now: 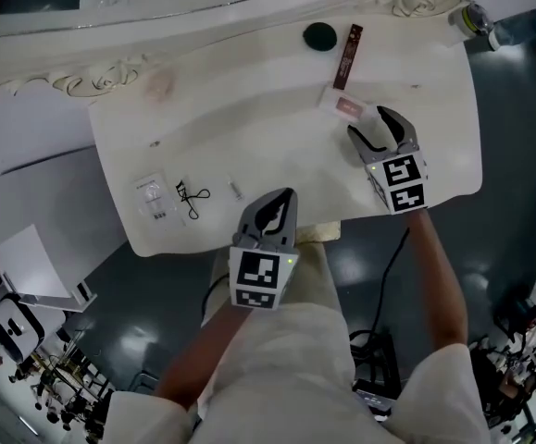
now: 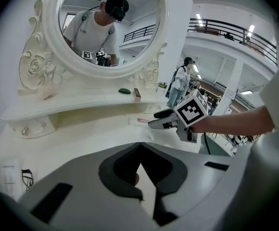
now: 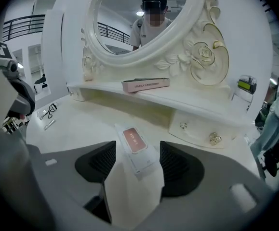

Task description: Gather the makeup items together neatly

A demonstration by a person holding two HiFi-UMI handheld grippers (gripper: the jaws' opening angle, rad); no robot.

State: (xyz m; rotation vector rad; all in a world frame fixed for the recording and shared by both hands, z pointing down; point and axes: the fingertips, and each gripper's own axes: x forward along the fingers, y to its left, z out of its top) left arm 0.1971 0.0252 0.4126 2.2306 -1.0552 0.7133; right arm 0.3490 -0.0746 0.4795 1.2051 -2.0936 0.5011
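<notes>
Right gripper view | right tool (image 3: 137,149) wide, pink sachet (image 3: 133,139) between | label unreadable | left tool (image 2: 140,146) closed

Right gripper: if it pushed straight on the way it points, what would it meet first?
Most likely the flat white packet with a pink label, lying on the dressing table straight ahead of the right gripper, in line with the gap between its open jaws. Exact depth is unclear.

White vanity table (image 1: 249,128): sachet (image 1: 346,107), eyelash curler (image 1: 191,199), packet (image 1: 154,198).
</notes>
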